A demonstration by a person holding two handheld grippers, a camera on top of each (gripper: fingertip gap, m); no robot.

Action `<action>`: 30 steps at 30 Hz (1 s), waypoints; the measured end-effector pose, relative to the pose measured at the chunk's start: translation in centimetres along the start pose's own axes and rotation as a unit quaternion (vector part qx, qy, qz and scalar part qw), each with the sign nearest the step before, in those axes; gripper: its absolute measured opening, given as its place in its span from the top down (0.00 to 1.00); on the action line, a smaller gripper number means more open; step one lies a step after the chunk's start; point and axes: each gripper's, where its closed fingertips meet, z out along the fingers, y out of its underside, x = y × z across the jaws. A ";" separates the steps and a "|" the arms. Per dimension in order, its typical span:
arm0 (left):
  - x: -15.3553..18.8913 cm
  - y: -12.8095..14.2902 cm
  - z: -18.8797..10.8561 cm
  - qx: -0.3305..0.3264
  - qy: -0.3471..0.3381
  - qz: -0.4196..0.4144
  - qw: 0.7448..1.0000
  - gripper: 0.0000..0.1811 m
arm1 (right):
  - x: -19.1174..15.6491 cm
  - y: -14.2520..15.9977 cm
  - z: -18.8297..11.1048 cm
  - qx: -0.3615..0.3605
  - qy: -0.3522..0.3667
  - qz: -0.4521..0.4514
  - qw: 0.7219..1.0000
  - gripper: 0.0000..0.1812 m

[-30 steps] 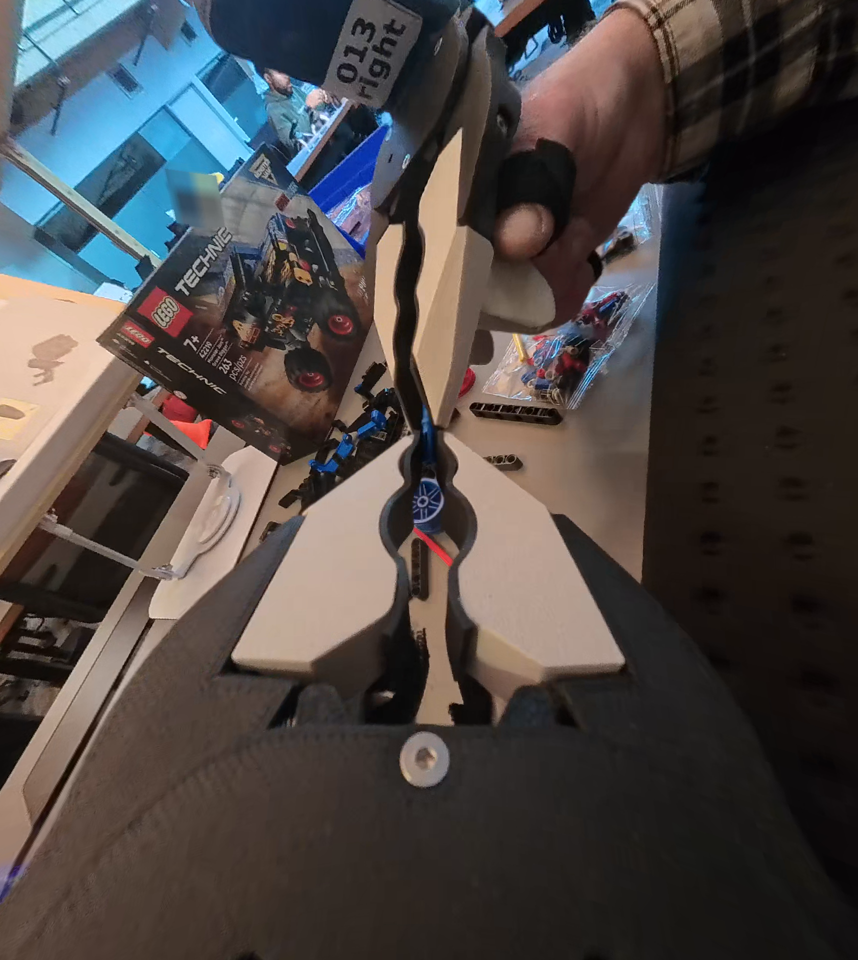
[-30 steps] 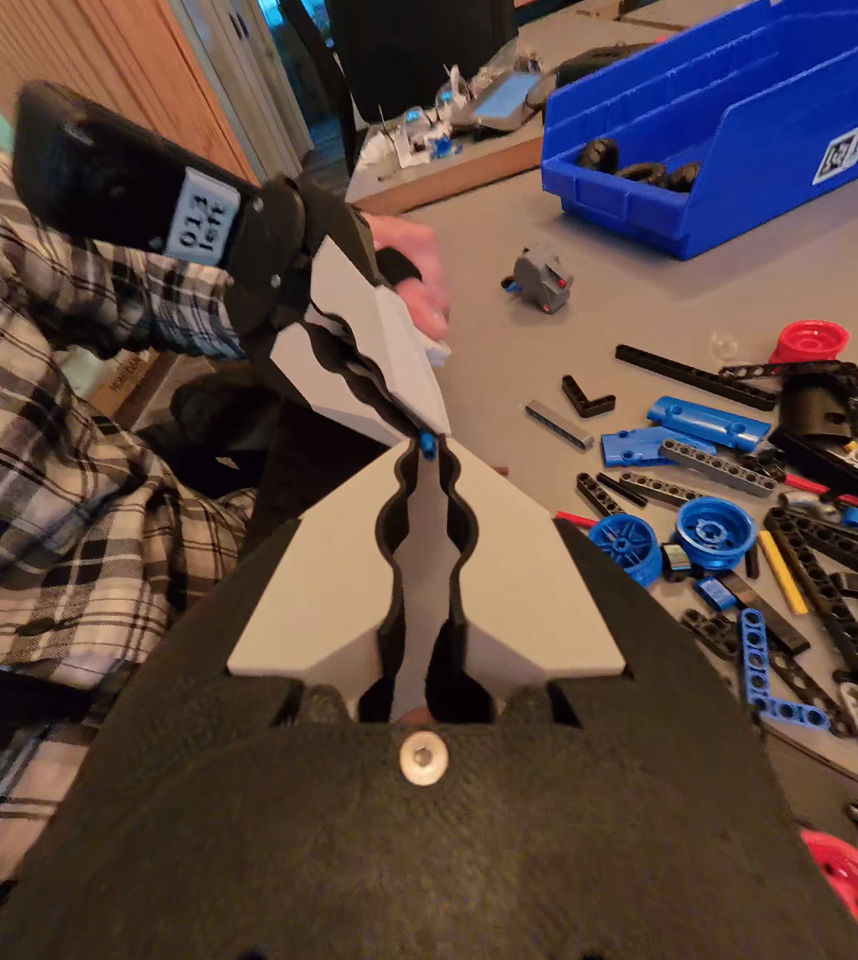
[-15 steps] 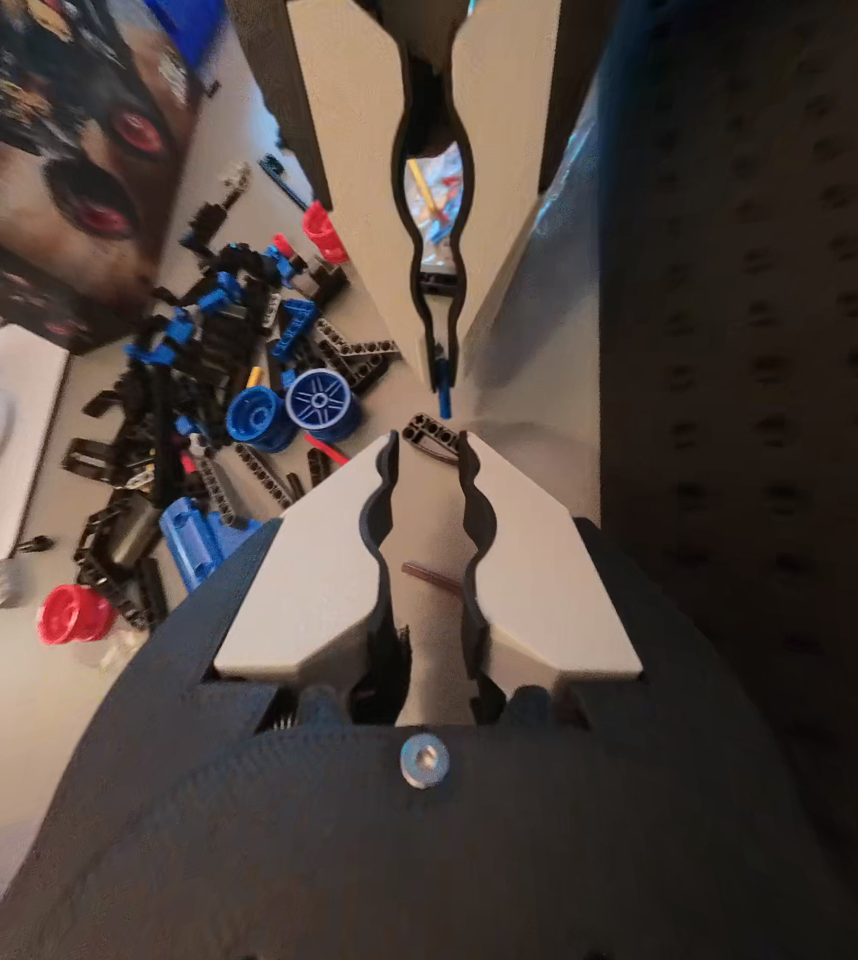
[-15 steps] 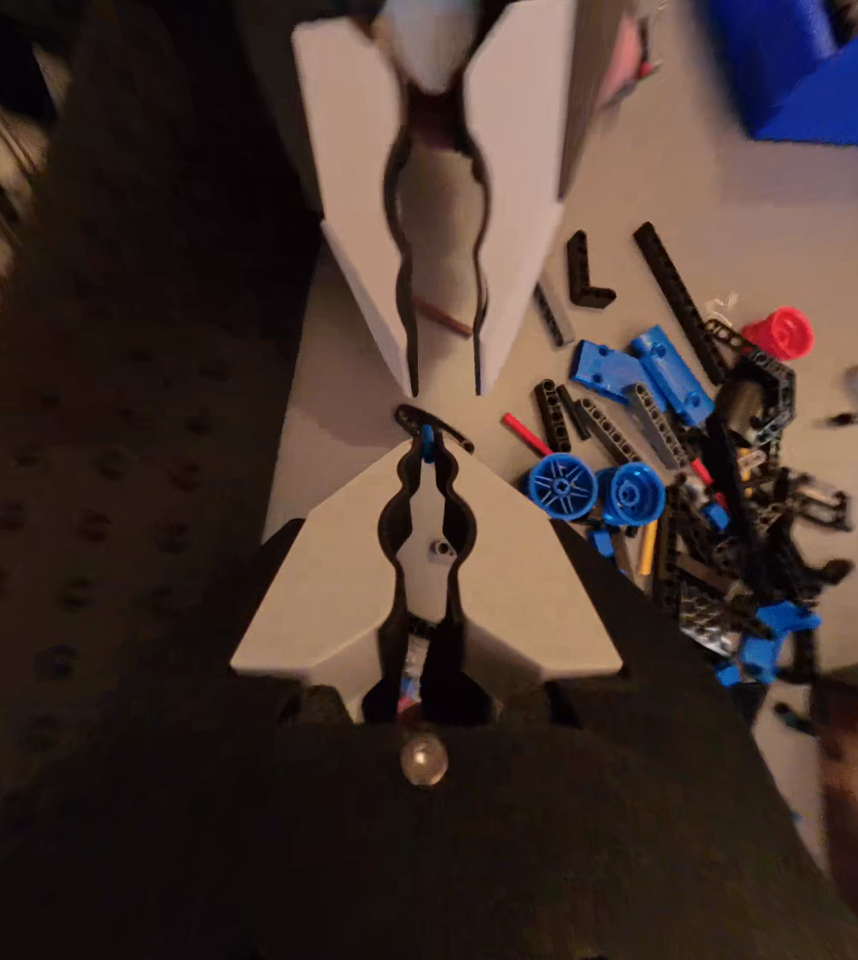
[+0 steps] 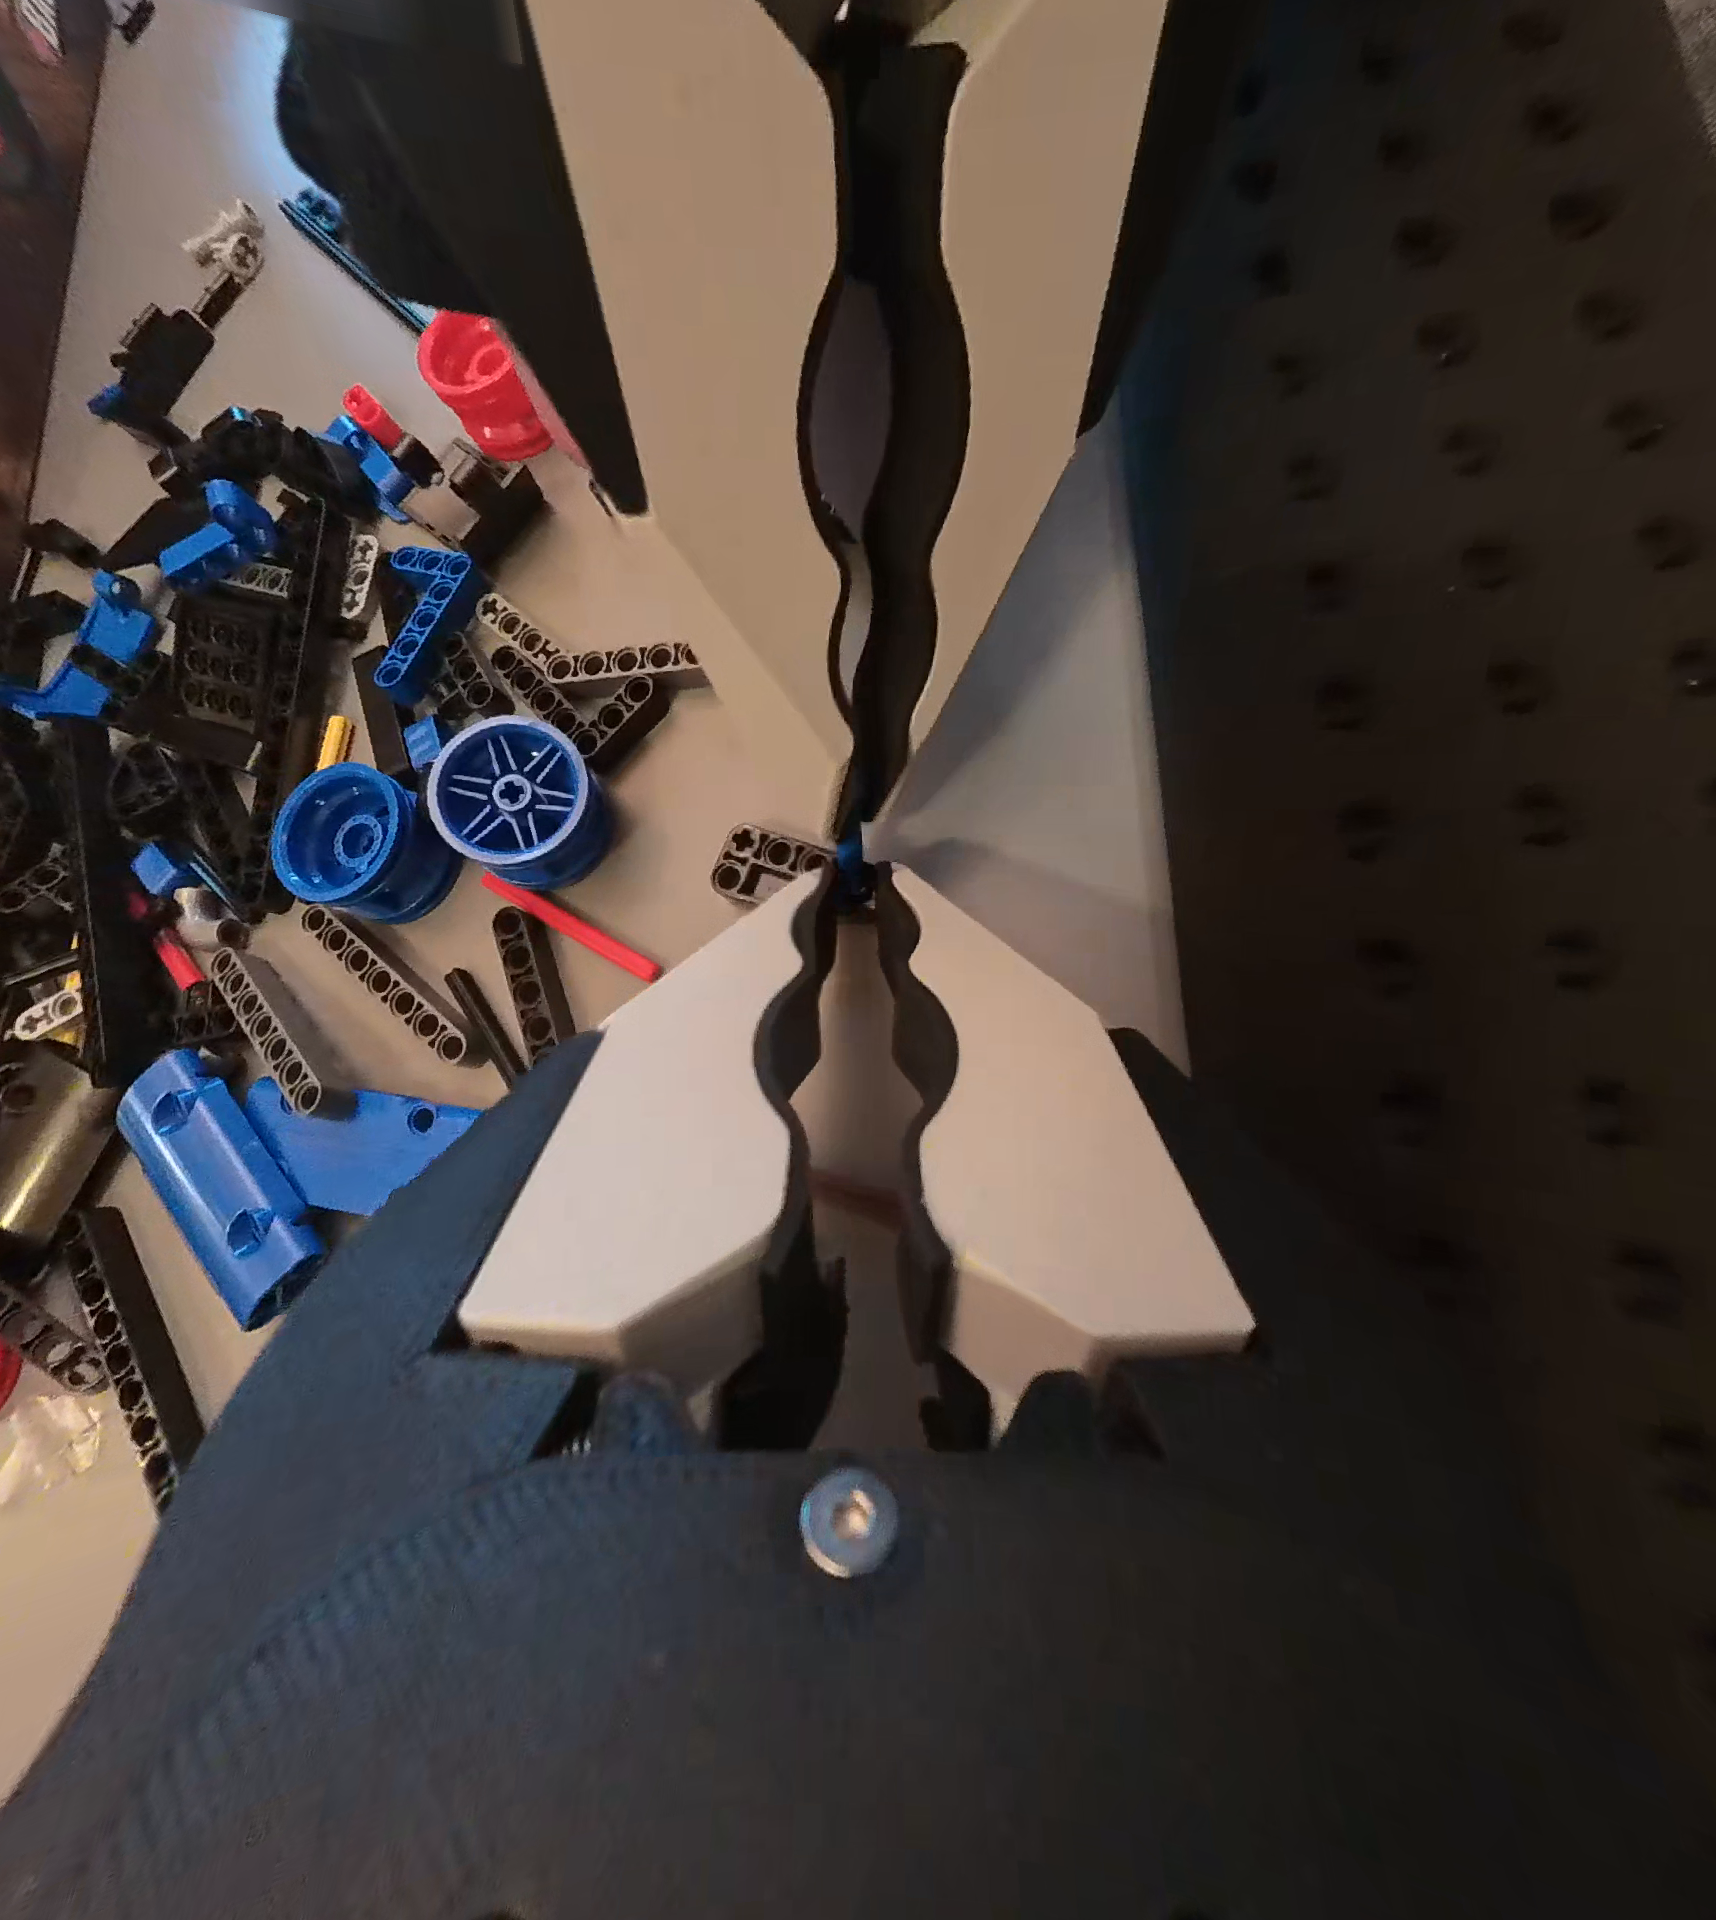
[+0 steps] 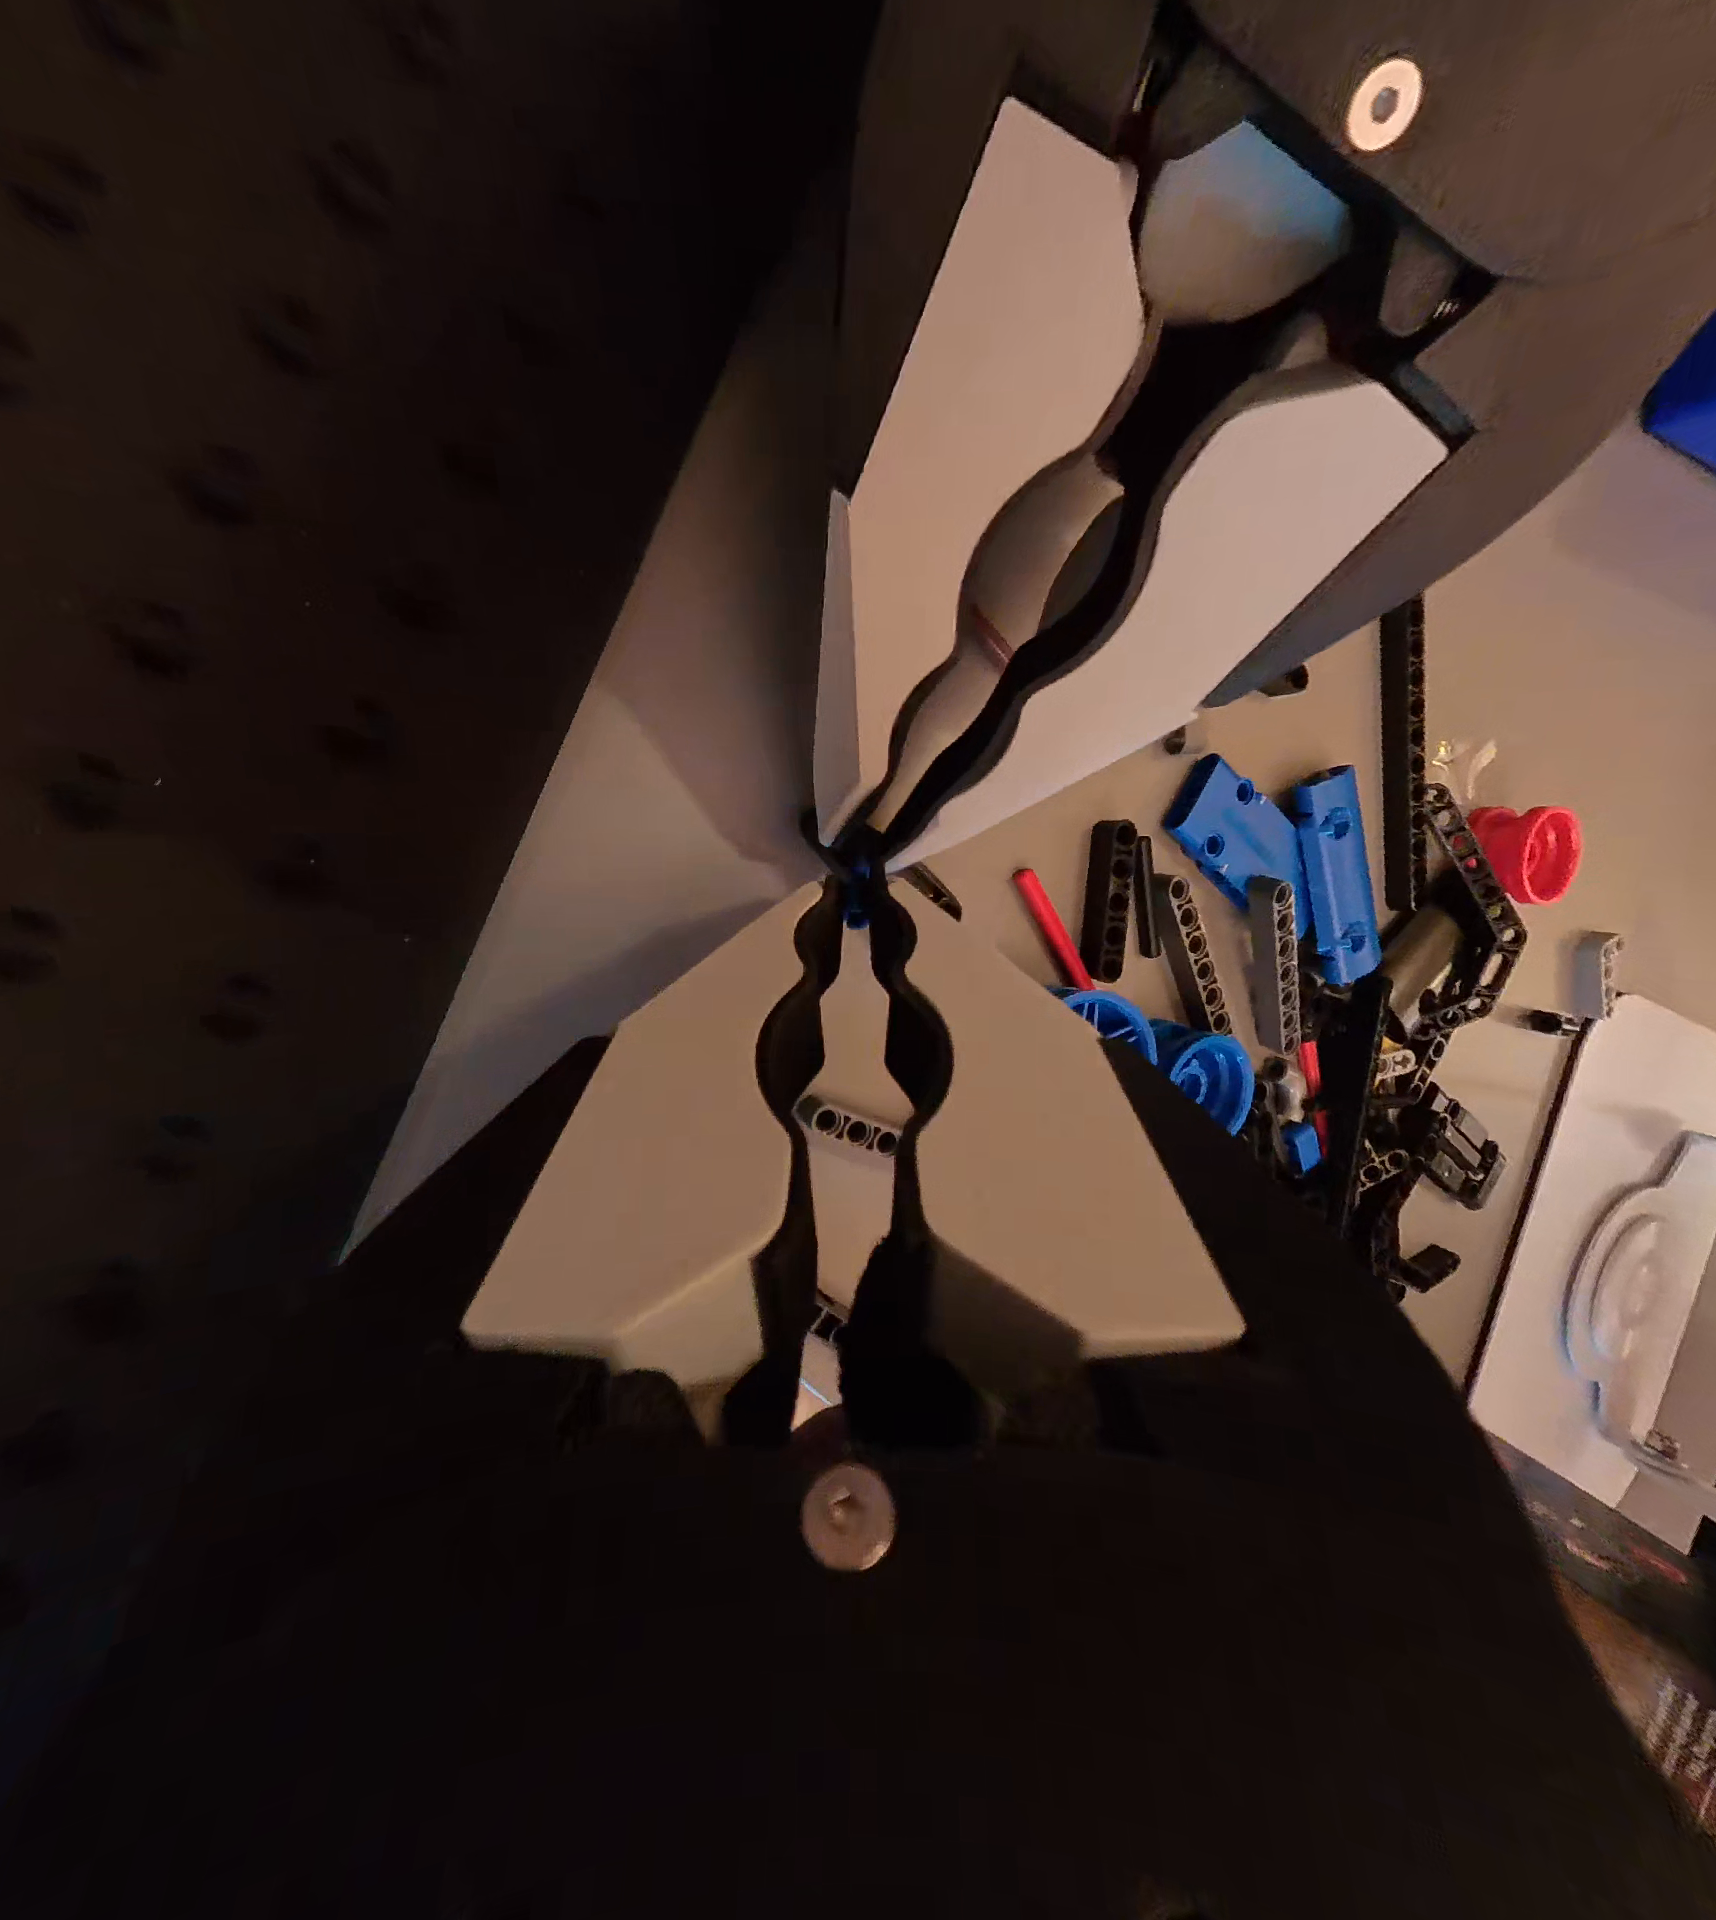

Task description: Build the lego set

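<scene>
Closed up since 0.5 s ago: both grippers now meet tip to tip, where a gap separated them; small blue plastic peg (image 5: 852,854) now bridges the two sets of tips.

Item: peg, held above grey tabletop (image 5: 210,239), near its edge. Long axis runs along the line joining the tips.
Right gripper (image 6: 855,896): pressed together, pinching the peg's near end.
Left gripper (image 5: 852,885): tips narrowed round the peg's other end w/ a small dark piece; firm pinch or loose fit — cannot tell.
Key relation: peg points straight from right tips into left tips; judged push-fit along that axis.
Beside: dark grey L-shaped beam (image 5: 766,858) on table.
Further out: two blue wheel hubs (image 5: 438,826), red axle rod (image 5: 568,925), pile of black/blue beams (image 5: 179,665).
</scene>
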 end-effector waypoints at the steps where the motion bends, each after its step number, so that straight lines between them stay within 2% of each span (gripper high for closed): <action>1: 0.0 0.0 0.0 0.003 0.001 -0.003 1.000 0.97 | 0.0 0.0 0.0 -0.003 -0.004 -0.004 1.000 0.98; 17: 0.1 0.0 0.0 0.025 0.018 -0.026 0.999 0.97 | -0.1 -0.1 -0.1 -0.057 -0.110 -0.096 0.988 0.99; 30: 0.1 0.1 0.0 0.038 0.033 -0.028 0.998 0.97 | -0.2 -0.3 -0.3 -0.038 -0.209 -0.083 0.974 0.99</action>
